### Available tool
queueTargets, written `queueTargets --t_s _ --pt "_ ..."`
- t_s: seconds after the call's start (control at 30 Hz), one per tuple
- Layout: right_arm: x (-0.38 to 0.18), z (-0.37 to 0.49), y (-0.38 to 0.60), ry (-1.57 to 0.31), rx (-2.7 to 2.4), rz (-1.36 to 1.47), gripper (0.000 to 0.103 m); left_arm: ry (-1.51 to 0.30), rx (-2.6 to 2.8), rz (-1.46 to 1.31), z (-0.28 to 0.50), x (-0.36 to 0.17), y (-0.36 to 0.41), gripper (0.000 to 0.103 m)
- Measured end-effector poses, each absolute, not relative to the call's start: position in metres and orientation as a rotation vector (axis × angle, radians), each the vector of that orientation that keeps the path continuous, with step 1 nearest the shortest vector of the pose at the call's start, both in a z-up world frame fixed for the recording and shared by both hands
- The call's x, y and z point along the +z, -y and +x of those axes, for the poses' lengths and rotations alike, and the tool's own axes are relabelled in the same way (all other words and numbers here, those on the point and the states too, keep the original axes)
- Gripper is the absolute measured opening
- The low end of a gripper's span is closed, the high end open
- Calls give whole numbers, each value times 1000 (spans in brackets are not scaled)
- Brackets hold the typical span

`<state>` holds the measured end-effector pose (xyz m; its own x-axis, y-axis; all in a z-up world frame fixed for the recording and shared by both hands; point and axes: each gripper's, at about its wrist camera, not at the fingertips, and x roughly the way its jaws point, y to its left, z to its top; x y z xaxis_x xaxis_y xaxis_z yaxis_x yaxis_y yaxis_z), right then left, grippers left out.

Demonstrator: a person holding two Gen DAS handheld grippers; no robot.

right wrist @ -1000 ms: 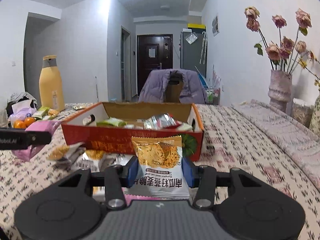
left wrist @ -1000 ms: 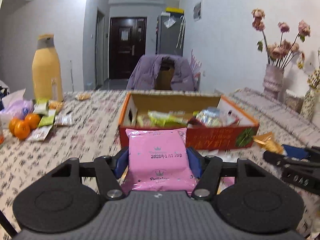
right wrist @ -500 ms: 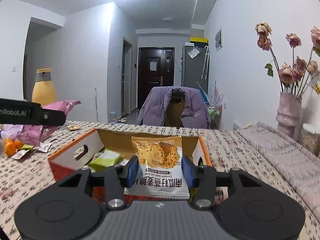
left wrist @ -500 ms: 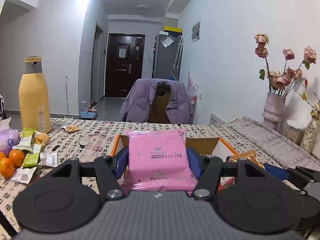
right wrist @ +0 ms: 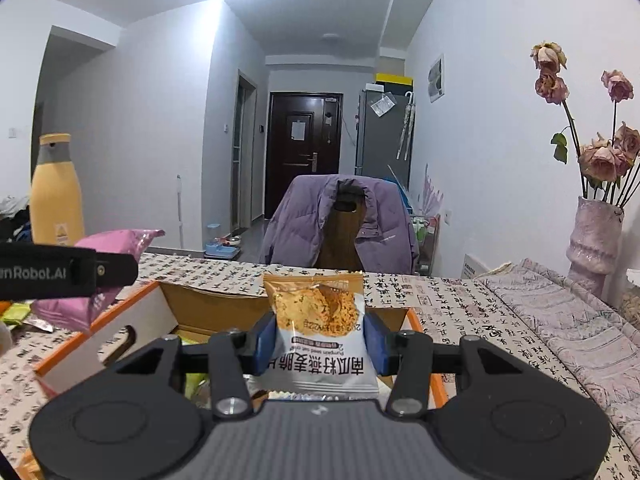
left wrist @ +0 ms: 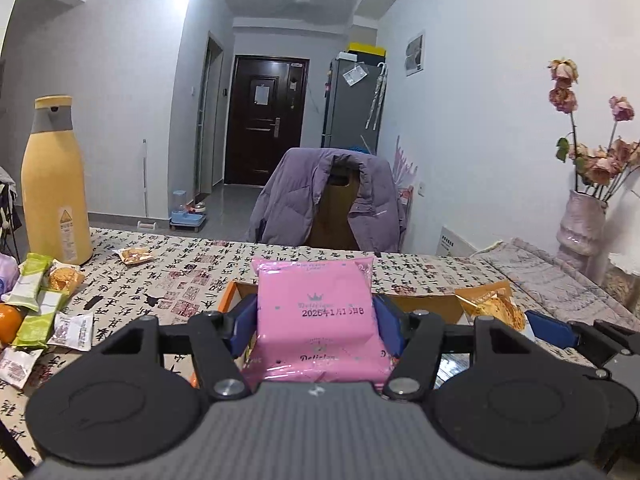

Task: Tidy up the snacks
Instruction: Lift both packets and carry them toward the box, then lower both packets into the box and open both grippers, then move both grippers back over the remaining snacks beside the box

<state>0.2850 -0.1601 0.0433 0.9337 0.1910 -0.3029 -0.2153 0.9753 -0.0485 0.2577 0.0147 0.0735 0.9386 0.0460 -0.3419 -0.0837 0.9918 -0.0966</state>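
Observation:
My left gripper [left wrist: 316,314] is shut on a pink snack packet [left wrist: 316,308], its blue pads pressing both sides. The packet hangs over the near part of an open orange-edged cardboard box [left wrist: 424,304]. My right gripper [right wrist: 320,338] is shut on a white and orange pumpkin-seed crisp packet [right wrist: 320,328], held upright above the same box [right wrist: 208,308]. In the right wrist view the left gripper's arm [right wrist: 68,270] and its pink packet [right wrist: 108,252] show at the left. In the left wrist view the crisp packet [left wrist: 492,306] shows at the right. Other packets lie in the box, mostly hidden.
A tall yellow bottle [left wrist: 54,184] stands at the table's far left, with loose green and white snack packets [left wrist: 40,304] and an orange [left wrist: 8,322] near it. A chair with a purple jacket [left wrist: 328,200] faces the far edge. A vase of dried roses [left wrist: 582,216] stands right.
Both grippers have moved forward and risen a little with their packets, from in front of the box to over its opening. The box now sits low and near in both views.

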Motion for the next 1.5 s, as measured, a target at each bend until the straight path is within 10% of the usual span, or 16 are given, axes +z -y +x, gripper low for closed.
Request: queueTargets --t_s 0.53,0.73,1.5 --pt "8 292 152 -333 199 -161 52 -377 83 -61 277 31 -20 68" --pt "6 295 158 -354 195 -131 103 -329 116 -76 271 34 -22 103" --pt "46 270 164 -316 203 -124 103 -287 127 -113 239 81 -19 103"
